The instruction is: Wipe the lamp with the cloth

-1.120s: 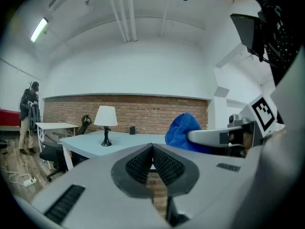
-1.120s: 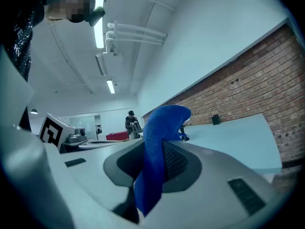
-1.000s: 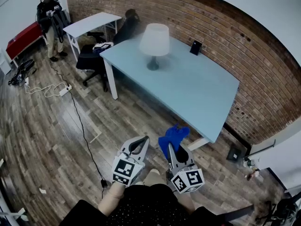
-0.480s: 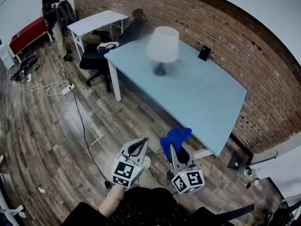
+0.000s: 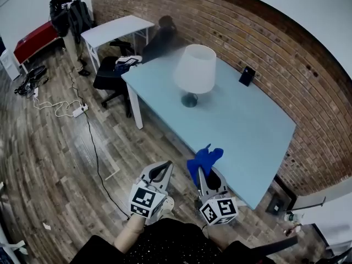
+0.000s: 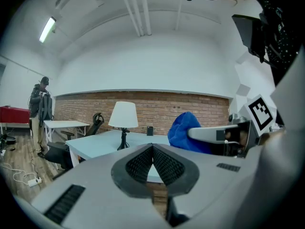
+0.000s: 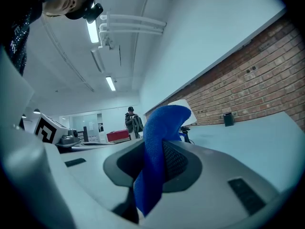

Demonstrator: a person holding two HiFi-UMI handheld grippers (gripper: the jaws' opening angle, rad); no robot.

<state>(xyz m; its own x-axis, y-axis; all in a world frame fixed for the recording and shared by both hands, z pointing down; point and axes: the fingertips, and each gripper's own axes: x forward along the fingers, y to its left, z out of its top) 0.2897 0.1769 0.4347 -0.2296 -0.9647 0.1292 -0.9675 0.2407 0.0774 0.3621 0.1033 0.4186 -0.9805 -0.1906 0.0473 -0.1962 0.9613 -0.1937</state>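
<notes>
Blue cloth (image 5: 204, 159) pinched tight in right gripper (image 5: 201, 176), standing up long-ways, tip maybe bent right. Left gripper (image 5: 163, 168) closed, empty. Lamp (image 5: 195, 71) upright on far table (image 5: 247, 131), well apart.

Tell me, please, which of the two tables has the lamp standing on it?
The large light blue table beside the brick wall: the white-shaded lamp stands on it. The smaller white table farther back carries no lamp.

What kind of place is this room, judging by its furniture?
Probably an office or studio workspace: a brick wall, a light blue table bearing a lamp, a white desk and a black office chair.
</notes>
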